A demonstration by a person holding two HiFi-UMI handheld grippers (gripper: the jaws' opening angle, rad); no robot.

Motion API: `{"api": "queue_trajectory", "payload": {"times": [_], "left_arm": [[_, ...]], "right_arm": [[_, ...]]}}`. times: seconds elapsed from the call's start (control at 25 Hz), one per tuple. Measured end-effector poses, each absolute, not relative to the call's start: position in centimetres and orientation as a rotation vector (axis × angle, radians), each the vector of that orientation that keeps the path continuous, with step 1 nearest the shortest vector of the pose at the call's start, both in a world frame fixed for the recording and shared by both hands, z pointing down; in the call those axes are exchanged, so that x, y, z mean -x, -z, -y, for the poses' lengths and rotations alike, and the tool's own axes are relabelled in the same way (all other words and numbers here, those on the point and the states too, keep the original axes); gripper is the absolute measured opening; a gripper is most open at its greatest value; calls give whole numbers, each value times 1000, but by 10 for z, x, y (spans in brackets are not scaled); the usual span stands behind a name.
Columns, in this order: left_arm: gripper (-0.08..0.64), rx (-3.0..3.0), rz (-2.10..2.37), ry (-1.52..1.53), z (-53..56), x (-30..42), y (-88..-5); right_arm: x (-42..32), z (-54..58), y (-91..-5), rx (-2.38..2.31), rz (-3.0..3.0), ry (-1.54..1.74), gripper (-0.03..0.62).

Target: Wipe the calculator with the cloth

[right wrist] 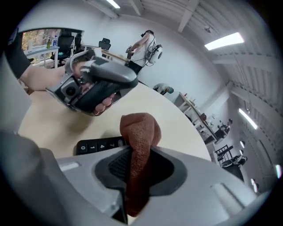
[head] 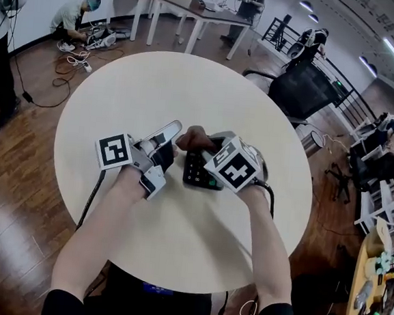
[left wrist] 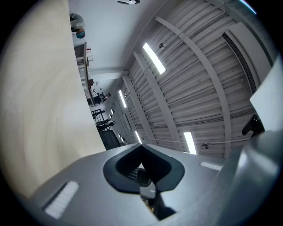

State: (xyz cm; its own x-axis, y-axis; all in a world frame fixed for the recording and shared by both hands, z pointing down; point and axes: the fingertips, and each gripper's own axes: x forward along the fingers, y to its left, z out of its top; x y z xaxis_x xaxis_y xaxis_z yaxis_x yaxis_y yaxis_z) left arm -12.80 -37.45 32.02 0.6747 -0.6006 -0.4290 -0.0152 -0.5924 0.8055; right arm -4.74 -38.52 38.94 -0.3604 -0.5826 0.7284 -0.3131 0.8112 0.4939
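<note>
Two jaws of the right gripper [right wrist: 140,174] pinch the brown cloth [right wrist: 140,132] over the calculator [right wrist: 99,145]; the left gripper [left wrist: 142,170] alongside has its jaws pressed together, empty.

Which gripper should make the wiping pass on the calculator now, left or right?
Right. The right gripper is shut on the brown cloth, already at the calculator. The left gripper is shut on nothing and tilts upward, facing the ceiling rather than the keys.

The calculator [head: 197,175] lies on the table [head: 190,84] at frame centre, the cloth [head: 194,138] at its upper end, my left gripper [head: 172,130] just left.
</note>
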Motion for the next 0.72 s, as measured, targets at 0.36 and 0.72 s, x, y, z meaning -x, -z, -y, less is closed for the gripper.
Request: {"api": "queue_trajectory", "payload": {"times": [0.36,0.72], "left_arm": [[-3,-2070,482,875,374,129,-318],[-3,-2090,465,864,372,126,-319]], "right_arm": [[52,288,-409,-360,1978,311,84],[5,348,-363,-731,2056,318,84]]}}
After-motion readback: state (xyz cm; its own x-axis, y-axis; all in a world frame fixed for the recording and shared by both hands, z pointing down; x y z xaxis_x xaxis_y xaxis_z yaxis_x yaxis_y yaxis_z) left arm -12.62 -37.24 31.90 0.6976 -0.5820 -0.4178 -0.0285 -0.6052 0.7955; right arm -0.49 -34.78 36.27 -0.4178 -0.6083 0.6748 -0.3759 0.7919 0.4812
